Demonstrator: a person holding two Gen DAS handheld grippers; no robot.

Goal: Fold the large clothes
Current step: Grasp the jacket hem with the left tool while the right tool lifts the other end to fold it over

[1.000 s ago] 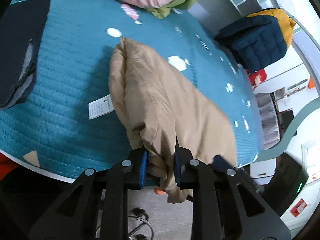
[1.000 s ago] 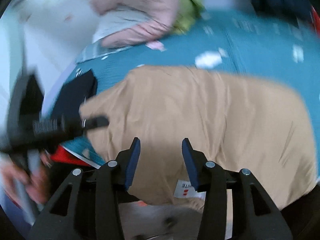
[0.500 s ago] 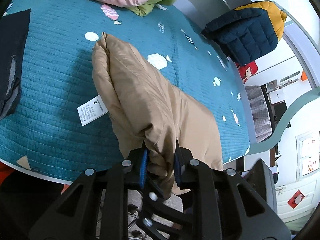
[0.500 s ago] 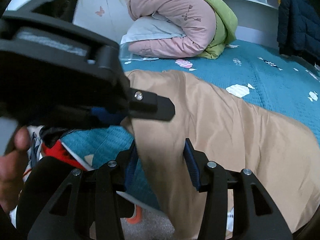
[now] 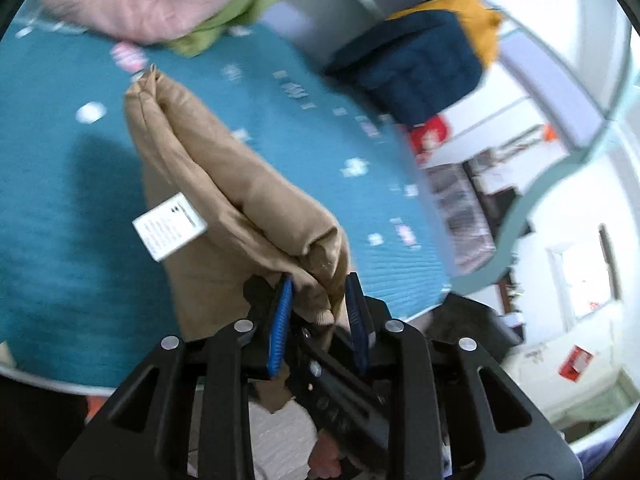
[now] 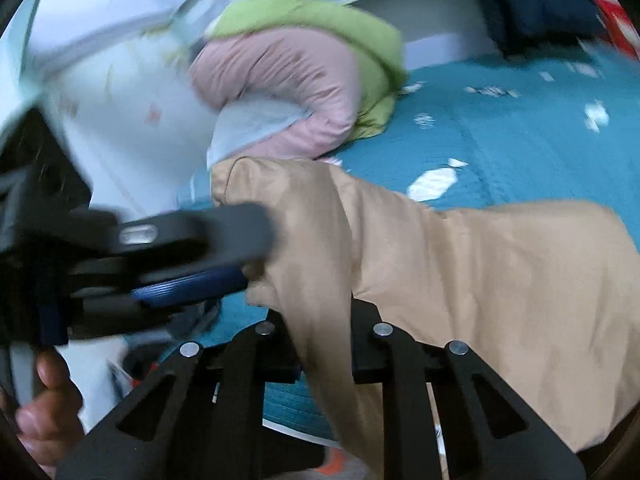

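Observation:
A tan garment (image 5: pixel 224 184) hangs bunched over the teal bed cover (image 5: pixel 60 208), lifted at its near end, with a white care label (image 5: pixel 168 226) showing. My left gripper (image 5: pixel 320 304) is shut on a thick fold of it near the bed's front edge. In the right wrist view the same tan garment (image 6: pixel 480 272) drapes between the fingers of my right gripper (image 6: pixel 324 340), which is shut on its edge. The left gripper (image 6: pixel 192 248) shows there at the left, clamped on the cloth, blurred.
A pink and green duvet (image 5: pixel 160 8) is piled at the head of the bed. A navy and yellow jacket (image 5: pixel 424 64) hangs on the right. The bed's front edge (image 5: pixel 60 384) runs below the left gripper. White wall and furniture stand at the far right.
The right gripper has closed on the garment's edge beside the left gripper. Both grippers have lifted the near end, and the cloth is more bunched. Both views are blurred by motion.

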